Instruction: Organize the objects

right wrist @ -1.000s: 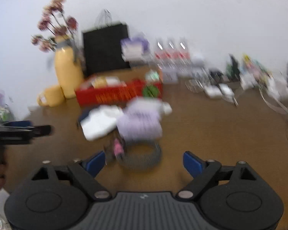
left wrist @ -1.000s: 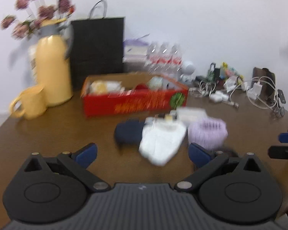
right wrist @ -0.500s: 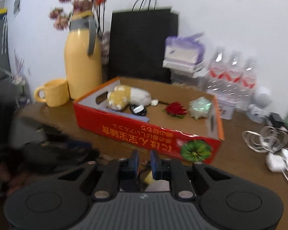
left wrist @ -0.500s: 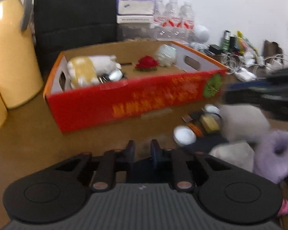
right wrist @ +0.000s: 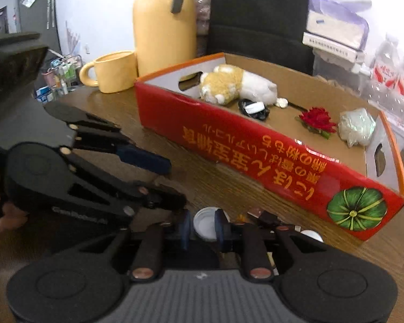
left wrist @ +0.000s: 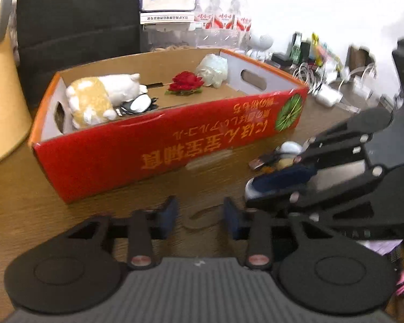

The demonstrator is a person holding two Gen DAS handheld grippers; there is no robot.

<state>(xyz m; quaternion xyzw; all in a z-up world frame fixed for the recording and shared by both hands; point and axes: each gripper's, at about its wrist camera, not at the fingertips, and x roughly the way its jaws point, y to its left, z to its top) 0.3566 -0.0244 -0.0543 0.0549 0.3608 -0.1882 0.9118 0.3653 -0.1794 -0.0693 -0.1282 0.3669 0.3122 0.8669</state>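
Right wrist view: the right gripper [right wrist: 202, 227] is reaching for the white lid [right wrist: 205, 219] lying beside the red box [right wrist: 256, 156]. Its narrow jaws are opening around the lid, and I cannot tell if they are gripping it. The left gripper [left wrist: 199, 215] is waiting, barely parted and empty. Next it's looking like clamping the lid and lifting it over the wall.

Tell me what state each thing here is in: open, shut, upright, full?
Left claw, nearly closed, nothing between its fingers.
Right claw, opening, white cap between its fingers.
Red box, open-topped, partly filled.
Yellow mug, upright.
Yellow flask, upright.
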